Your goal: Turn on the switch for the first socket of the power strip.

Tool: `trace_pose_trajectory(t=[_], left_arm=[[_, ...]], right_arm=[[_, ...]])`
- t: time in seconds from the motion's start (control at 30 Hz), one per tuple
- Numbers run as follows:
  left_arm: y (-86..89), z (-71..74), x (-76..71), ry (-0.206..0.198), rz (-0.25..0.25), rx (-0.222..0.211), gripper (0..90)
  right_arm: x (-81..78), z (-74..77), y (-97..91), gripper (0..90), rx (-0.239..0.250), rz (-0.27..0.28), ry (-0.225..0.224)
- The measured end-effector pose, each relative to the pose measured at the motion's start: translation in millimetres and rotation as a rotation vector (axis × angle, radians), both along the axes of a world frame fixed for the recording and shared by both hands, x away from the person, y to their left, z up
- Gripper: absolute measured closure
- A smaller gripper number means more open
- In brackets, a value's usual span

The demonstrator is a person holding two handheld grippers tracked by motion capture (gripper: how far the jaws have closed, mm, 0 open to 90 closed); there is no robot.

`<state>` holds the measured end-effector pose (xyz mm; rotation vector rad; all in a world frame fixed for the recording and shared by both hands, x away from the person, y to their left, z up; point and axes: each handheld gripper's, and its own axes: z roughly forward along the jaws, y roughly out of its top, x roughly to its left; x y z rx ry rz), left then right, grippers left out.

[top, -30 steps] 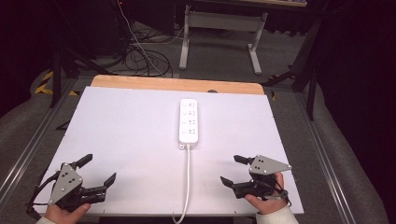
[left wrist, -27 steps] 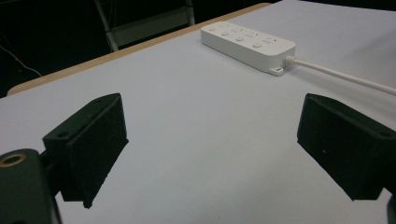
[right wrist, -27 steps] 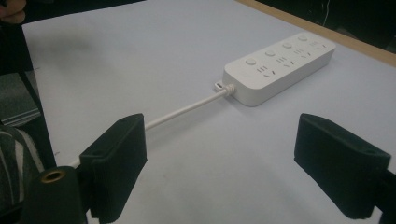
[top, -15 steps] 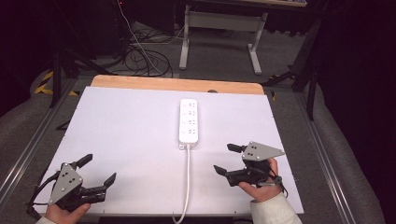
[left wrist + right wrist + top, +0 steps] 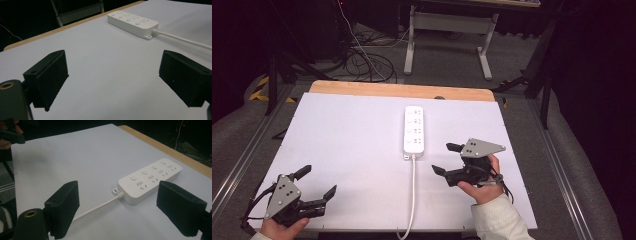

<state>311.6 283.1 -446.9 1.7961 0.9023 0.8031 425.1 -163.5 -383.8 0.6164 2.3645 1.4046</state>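
Observation:
A white power strip [image 5: 414,129] with several sockets lies lengthwise in the middle of the white table top [image 5: 352,145]. Its white cable [image 5: 412,195] runs toward the near edge. My right gripper [image 5: 446,159] hovers open just right of the strip's near end, jaws pointing left at the cable. In the right gripper view the power strip [image 5: 149,180] and cable [image 5: 97,206] lie between the wide-apart jaws. My left gripper [image 5: 317,181] is open near the front left corner, far from the strip. The left gripper view shows the power strip [image 5: 132,23] far ahead to the right.
A wooden strip [image 5: 402,91] borders the table's far edge. Beyond it are a metal desk frame [image 5: 447,35] and floor cables [image 5: 367,60]. Metal rails [image 5: 242,160] run along both table sides.
My right gripper has moved left and forward, away from the front right corner toward the strip's near end. The left gripper has stayed still.

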Motion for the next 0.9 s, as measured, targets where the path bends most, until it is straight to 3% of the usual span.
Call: trace_pose_trajectory(t=[0.5, 0.53, 0.77, 0.8, 0.83, 0.9], left_arm=[[0.8, 0.2, -0.3, -0.002, 0.001, 0.000, 9.1], [0.8, 0.2, -0.3, -0.002, 0.001, 0.000, 9.1], [0.8, 0.2, 0.1, -0.004, -0.001, 0.007, 9.1], [0.9, 0.2, 0.1, -0.003, 0.000, 0.007, 9.1], [0.9, 0.2, 0.1, -0.002, 0.000, 0.007, 9.1], [0.8, 0.1, 0.2, -0.003, 0.000, 0.007, 9.1]], right_arm=[[33.9, 4.0, 21.2, 23.1, -0.007, -0.020, 0.012], [36.8, 3.6, 22.7, 33.7, -0.013, -0.007, 0.004], [46.9, 2.6, 28.9, 45.2, -0.043, -0.016, 0.003], [52.6, 1.6, 30.0, 56.5, -0.028, 0.010, 0.036], [52.6, 1.6, 30.0, 56.5, -0.028, 0.010, 0.036], [56.8, 0.0, 31.4, 66.5, -0.007, 0.032, 0.054]])
